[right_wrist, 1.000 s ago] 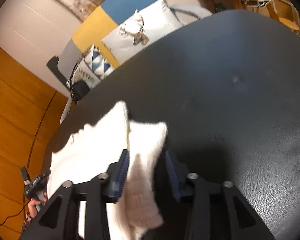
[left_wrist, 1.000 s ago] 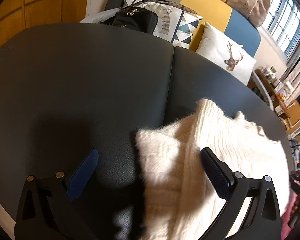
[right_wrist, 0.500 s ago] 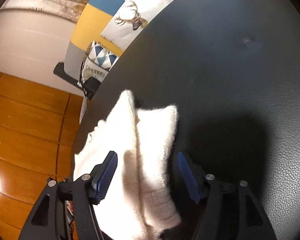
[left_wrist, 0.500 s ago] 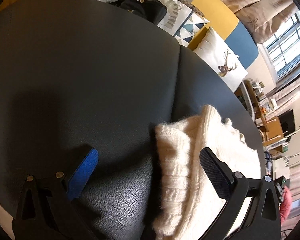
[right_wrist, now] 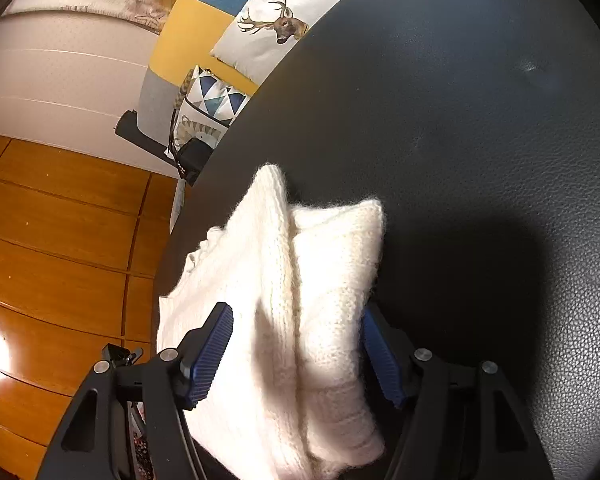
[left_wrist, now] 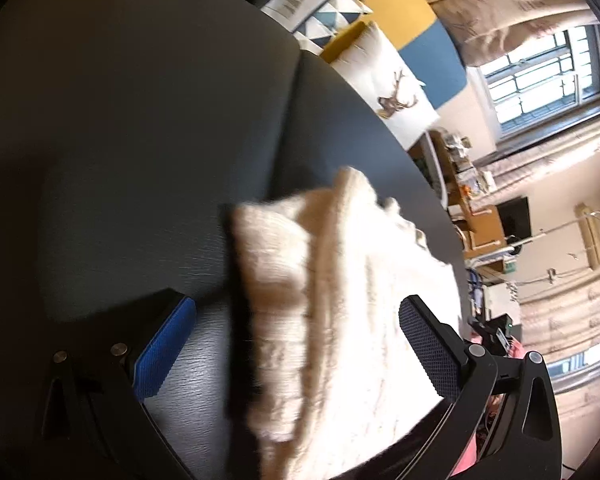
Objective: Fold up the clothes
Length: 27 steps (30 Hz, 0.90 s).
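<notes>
- From the left wrist we see the left tool (left_wrist: 296,344) with its jaws set wide apart; the cream knitted sweater (left_wrist: 340,300) lies between them, and neither pad presses on it.
- From the right wrist we see the right tool (right_wrist: 296,354) with its jaws apart as well. The sweater (right_wrist: 300,280) fills most of the gap; the right-hand pad sits at the knit's edge, and we cannot tell whether it touches.
- The sweater lies folded in layers on a black leather-look surface (left_wrist: 120,140), at the near end of it, close to both tools.
- Only the left-wrist view shows the seam (left_wrist: 288,112) that splits the dark surface in two, and the sweater's far tip lies just right of it.
- Only the left-wrist view shows the barred window (left_wrist: 540,80), the curtain (left_wrist: 500,8) and a cluttered shelf at the far right.
- Only the right-wrist view shows the orange wooden panelling (right_wrist: 60,240) on the left.
- Both views catch the deer-print cushion (right_wrist: 276,20) and the triangle-patterned cushion (right_wrist: 216,96) beyond the far edge of the surface.
</notes>
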Each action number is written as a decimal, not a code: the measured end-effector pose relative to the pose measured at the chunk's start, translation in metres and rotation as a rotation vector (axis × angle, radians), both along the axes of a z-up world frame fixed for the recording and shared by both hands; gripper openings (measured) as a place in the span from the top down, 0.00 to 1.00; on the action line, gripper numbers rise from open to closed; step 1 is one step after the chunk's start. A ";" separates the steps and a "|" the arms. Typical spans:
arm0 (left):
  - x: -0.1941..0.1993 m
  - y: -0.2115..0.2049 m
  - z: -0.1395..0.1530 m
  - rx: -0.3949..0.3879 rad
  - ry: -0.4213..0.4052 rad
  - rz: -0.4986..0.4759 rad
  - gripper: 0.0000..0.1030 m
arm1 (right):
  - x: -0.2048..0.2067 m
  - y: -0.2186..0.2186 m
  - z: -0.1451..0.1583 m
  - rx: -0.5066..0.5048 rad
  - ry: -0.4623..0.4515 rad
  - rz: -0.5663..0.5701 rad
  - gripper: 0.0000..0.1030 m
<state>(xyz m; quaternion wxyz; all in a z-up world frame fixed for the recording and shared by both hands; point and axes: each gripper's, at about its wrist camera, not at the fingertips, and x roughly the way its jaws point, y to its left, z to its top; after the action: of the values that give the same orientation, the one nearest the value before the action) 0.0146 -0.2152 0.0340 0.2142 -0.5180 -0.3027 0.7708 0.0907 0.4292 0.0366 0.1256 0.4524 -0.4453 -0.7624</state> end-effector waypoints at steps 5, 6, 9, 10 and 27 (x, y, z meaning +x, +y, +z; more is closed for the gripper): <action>-0.005 0.008 -0.009 0.126 -0.040 -0.037 0.00 | 0.001 0.001 -0.003 -0.014 0.002 -0.003 0.35; -0.004 0.012 -0.010 0.127 -0.042 -0.047 0.00 | 0.000 0.001 -0.004 -0.020 0.004 -0.004 0.35; -0.002 0.023 -0.008 0.095 -0.026 -0.080 0.00 | 0.000 0.000 -0.005 -0.024 0.012 0.002 0.35; -0.002 0.026 -0.008 0.092 -0.022 -0.087 0.00 | 0.000 -0.001 -0.005 -0.023 0.017 0.008 0.35; -0.011 0.052 -0.005 0.047 0.068 -0.170 0.00 | -0.023 -0.022 -0.008 -0.017 0.049 0.143 0.33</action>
<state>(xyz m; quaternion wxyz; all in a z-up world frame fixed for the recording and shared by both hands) 0.0040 -0.1629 0.0294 0.3013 -0.5102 -0.2682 0.7596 0.0672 0.4070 0.0284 0.1944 0.4629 -0.4153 -0.7586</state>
